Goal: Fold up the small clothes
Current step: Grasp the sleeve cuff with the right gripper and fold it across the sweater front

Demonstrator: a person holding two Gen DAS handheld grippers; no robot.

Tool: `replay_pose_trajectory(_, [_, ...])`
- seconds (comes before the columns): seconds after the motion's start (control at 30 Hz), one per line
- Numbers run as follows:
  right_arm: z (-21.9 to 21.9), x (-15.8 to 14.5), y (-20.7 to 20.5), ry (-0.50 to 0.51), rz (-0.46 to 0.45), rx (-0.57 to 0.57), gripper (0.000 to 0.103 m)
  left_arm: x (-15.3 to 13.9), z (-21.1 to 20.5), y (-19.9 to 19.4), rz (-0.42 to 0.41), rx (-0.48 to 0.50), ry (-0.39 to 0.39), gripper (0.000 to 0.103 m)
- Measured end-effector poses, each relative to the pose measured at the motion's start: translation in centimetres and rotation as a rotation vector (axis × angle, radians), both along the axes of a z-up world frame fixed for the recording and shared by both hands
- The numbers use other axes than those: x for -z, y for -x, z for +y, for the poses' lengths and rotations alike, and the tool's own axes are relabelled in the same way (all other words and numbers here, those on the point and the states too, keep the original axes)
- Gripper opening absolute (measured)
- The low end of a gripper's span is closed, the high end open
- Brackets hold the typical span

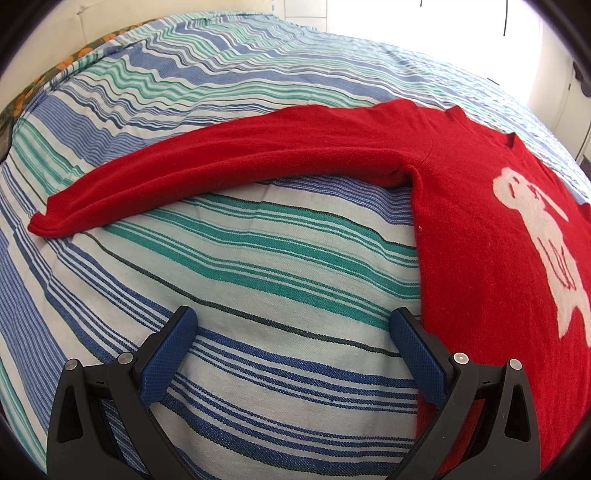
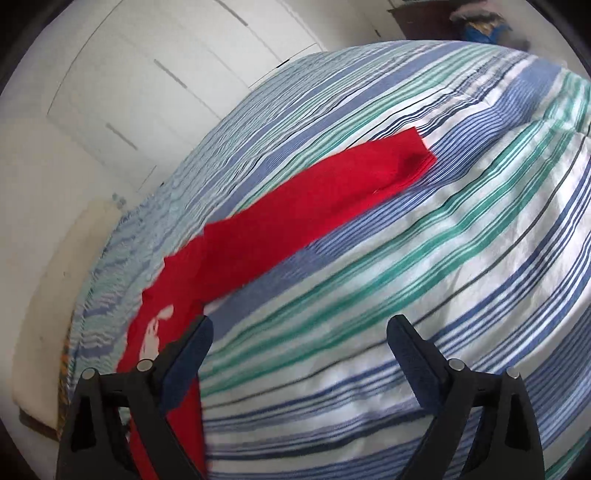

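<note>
A red sweater with a white figure on its chest lies flat on the striped bedspread. In the left wrist view its one sleeve stretches out to the left. My left gripper hovers open over bare bedspread beside the sweater's side edge, with its right finger over that edge. In the right wrist view, which is blurred, the other sleeve runs up to the right. My right gripper is open above the bedspread with nothing between its fingers; its left finger overlaps the sweater's body.
The bed fills both views. White cupboard doors stand beyond the bed in the right wrist view, and a bright window area lies behind it in the left wrist view. A flowered cloth shows at the bed's far left edge.
</note>
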State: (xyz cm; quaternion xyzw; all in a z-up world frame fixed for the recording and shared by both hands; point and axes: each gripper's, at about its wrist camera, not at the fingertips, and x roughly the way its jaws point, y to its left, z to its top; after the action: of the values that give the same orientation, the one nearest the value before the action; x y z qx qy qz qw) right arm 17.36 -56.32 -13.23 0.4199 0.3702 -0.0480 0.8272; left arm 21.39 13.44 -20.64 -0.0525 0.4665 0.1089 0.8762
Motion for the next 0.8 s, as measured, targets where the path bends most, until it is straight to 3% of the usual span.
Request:
replay_pose_trajectory(0.17, [-5.5,4.2,-3.6,-0.297,0.050,0.167,0.076,0.0,0.0,0.0,0.004,0.000,-0.002,0.103])
replay_pose_trajectory(0.27, [-6.6,5.5,-5.2,-0.315,0.037,0.233,0.074,0.0,0.0,0.0,0.000,0.000,-0.001,0.103])
replay_pose_trajectory(0.4, [-7.3,5.8,-7.4,-0.245,0.038,0.270,0.069,0.0,0.0,-0.2,0.008,0.000,0.002,0.103])
replay_pose_trajectory(0.43, [-7.5,5.9,-7.7,-0.209,0.061,0.279,0.054,0.0,-0.1,-0.2,0.007,0.000,0.002,0.103])
replay_pose_trajectory(0.47, [-7.7,6.0,-7.9,-0.170,0.099,0.288,0.025,0.0,-0.1,-0.1,0.005,-0.001,0.001,0.103])
replay_pose_trajectory(0.5, [-7.8,5.8,-7.9,-0.128,0.139,0.295,0.013,-0.1,-0.1,0.0,0.005,-0.002,0.002,0.103])
replay_pose_trajectory(0.53, [-7.8,5.3,-8.0,-0.094,0.142,0.289,0.009,-0.1,0.0,-0.1,0.011,-0.002,0.009,0.103])
replay_pose_trajectory(0.63, [-6.1,0.9,-9.0,0.082,0.097,0.201,0.008,-0.2,0.5,0.0,0.018,0.023,0.047,0.103])
replay_pose_trajectory(0.73, [-1.1,-5.7,-11.4,0.222,-0.025,0.016,0.008,-0.2,1.0,0.2,0.002,0.029,0.078,0.103])
replay_pose_trajectory(0.8, [4.5,-10.0,-13.3,0.255,-0.122,-0.152,0.008,-0.2,0.8,0.2,0.002,0.030,0.065,0.103])
